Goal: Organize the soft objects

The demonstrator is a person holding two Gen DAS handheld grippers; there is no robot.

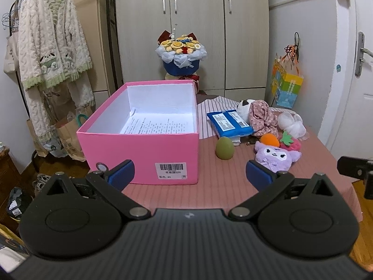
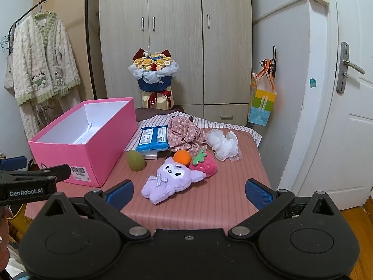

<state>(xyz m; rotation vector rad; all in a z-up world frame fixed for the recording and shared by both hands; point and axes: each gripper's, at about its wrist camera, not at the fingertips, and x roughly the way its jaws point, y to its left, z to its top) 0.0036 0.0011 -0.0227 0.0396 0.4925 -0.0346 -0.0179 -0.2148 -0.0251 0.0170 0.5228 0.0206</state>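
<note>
Left wrist view: left gripper (image 1: pixel 190 173) hovers spread and empty before the pink box (image 1: pixel 139 149), which stands open on the tabletop (image 1: pixel 221 186) holding only paper. Steadying that box, if needed, looks like its best role. The purple plush (image 1: pixel 276 157) lies ahead to its right.

Right wrist view: right gripper (image 2: pixel 189 193) is spread and empty, the purple plush (image 2: pixel 171 178) just ahead between its fingers. I would pinch its thick middle squarely, then lift clear of the orange ball (image 2: pixel 182 158) and strawberry plush (image 2: pixel 205 162) touching it.
</note>
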